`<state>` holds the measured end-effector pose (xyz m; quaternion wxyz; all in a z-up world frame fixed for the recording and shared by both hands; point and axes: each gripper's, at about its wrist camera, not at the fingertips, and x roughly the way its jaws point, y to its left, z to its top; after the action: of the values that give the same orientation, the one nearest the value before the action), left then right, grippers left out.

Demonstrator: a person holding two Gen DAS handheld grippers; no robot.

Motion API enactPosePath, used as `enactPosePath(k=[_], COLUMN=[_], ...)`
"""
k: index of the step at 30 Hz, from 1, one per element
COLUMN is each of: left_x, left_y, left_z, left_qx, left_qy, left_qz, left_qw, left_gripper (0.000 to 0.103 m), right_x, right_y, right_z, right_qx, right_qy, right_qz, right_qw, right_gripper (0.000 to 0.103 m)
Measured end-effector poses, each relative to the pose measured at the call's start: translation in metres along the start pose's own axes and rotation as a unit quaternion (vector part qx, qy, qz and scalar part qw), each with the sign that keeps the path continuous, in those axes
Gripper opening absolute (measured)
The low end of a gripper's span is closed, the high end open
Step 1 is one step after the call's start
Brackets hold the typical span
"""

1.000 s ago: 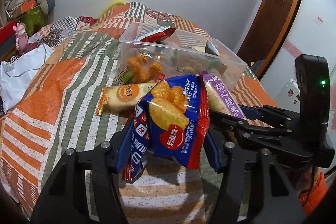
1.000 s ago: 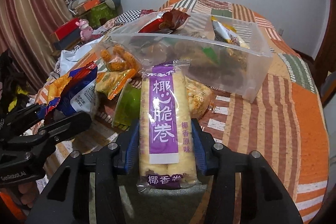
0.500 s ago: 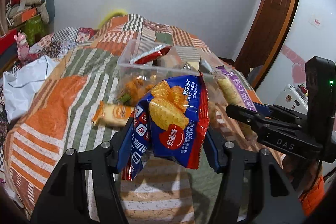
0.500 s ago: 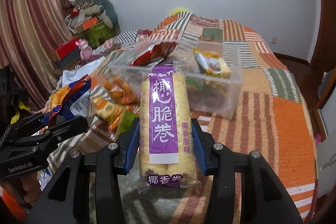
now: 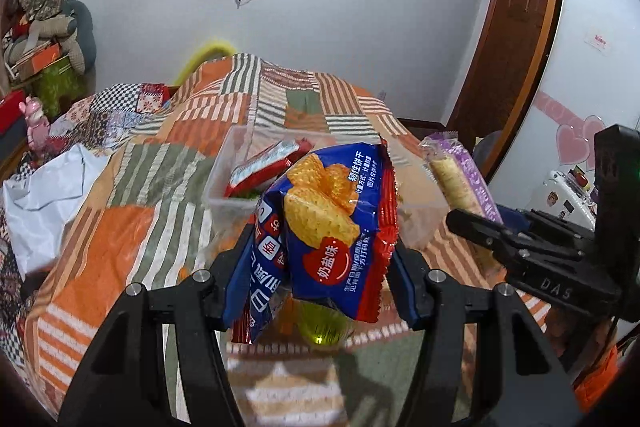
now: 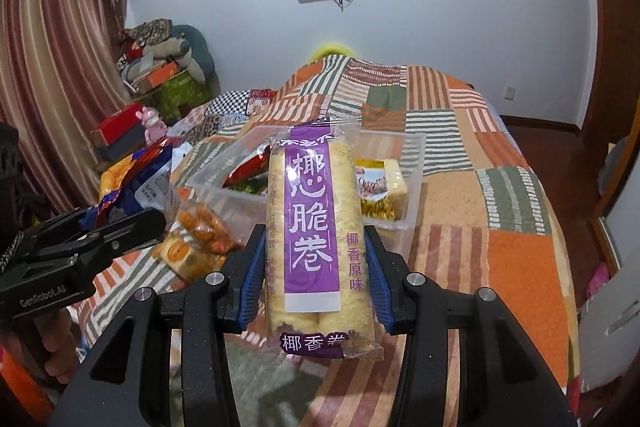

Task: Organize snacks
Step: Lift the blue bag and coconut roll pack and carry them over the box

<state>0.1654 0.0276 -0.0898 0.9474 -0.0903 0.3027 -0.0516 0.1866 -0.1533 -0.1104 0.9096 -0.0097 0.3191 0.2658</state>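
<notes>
My left gripper (image 5: 320, 267) is shut on a blue and red cracker bag (image 5: 328, 223), held above the bed in front of the clear plastic bin (image 5: 224, 183). My right gripper (image 6: 314, 267) is shut on a purple-labelled coconut roll pack (image 6: 312, 227), held upright above the bed before the same bin (image 6: 412, 163). The bin holds a red packet (image 5: 264, 167) and a yellow packet (image 6: 380, 179). In the left wrist view the right gripper (image 5: 480, 227) shows at right with its pack (image 5: 460, 179). The left gripper (image 6: 132, 227) shows at left in the right wrist view.
Loose snacks lie on the patchwork quilt (image 6: 520, 259) left of the bin, among them an orange snack bag (image 6: 204, 227). A green packet (image 5: 320, 323) lies under the cracker bag. A white bag (image 5: 44, 195) lies at the bed's left. Wall and door stand behind.
Both grippers have risen and pulled back from the bin with their packs still held. The bin and loose snacks now sit lower and farther away in both views.
</notes>
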Motion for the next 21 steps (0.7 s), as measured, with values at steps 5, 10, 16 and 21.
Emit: enactPosePath(k=[5,10,16,21], left_x=[0.015,0.032,0.058,0.085], left_y=[-0.011,-0.020,-0.026,-0.030], left_z=[0.018,0.032,0.049,0.062], left_qx=[0.022,0.034,0.036,0.025], left_qy=[-0.005,-0.005,0.005,0.027], left_qz=[0.002,0.001,-0.010,-0.027], left_qw=[0.9997,0.9994,0.9993,0.9989], left_gripper=[0.059,0.059,0.059,0.059], right_x=[0.008,0.014,0.025,0.032], right_y=[-0.006,-0.011,-0.022,-0.033], right_z=[0.011,0.021,0.029,0.031], right_qx=[0.006,0.005,0.009,0.017], right_qy=[-0.008,-0.016,-0.016,-0.009], right_qz=[0.001,-0.008,-0.021,-0.030], right_qw=[1.000,1.000,1.000,0.999], right_gripper=[0.043,0.043,0.043,0.043])
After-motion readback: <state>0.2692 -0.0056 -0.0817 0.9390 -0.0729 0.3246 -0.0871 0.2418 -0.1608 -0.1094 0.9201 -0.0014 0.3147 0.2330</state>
